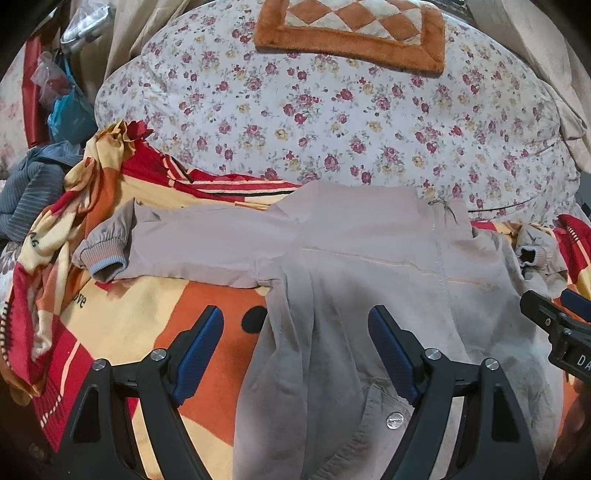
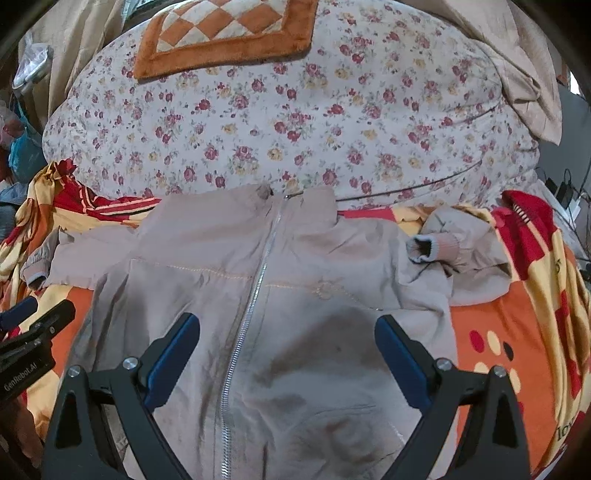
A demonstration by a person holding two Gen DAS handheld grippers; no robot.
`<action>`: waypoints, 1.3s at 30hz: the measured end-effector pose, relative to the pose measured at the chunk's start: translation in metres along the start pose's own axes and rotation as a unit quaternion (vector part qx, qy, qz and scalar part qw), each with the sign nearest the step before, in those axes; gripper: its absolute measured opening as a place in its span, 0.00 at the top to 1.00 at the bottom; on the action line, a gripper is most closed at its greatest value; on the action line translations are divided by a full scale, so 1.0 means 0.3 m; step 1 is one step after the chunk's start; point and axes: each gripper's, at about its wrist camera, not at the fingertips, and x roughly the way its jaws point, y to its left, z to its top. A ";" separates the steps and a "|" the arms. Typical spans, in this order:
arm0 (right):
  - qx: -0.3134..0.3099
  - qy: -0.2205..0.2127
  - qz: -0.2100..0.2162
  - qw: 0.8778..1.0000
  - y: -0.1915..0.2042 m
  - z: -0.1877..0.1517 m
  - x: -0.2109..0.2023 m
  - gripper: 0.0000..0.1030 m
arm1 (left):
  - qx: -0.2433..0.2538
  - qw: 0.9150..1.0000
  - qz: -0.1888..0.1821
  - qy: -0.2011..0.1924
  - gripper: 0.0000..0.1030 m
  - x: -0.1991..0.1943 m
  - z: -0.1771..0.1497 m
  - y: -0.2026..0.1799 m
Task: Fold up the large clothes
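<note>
Both grippers, left gripper (image 1: pixel 295 354) and right gripper (image 2: pixel 287 360), wide open and empty over jacket (image 2: pixel 280 295) hem, zipper (image 2: pixel 255 291) running away, outstretched sleeve (image 1: pixel 177 240) nearer left.

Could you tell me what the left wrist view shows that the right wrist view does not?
Only the left wrist view shows the grey striped garment at the far left and a metal snap button near the jacket hem. Only the right wrist view shows the cables and plugs at the right edge. Both show the beige zip jacket lying flat, the floral quilt, the orange checkered cushion, and both grippers open.
</note>
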 end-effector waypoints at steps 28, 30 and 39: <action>-0.009 0.021 0.007 1.000 0.076 -0.005 0.101 0.05 | -0.022 0.999 0.018 0.023 0.24 0.111 -0.001 0.076; -0.012 0.023 0.007 1.000 0.083 -0.004 0.107 0.05 | -0.023 0.999 0.020 0.023 0.24 0.114 -0.001 0.080; -0.020 0.024 0.006 0.999 0.103 -0.003 0.124 0.05 | -0.024 0.999 0.026 0.026 0.24 0.128 0.002 0.097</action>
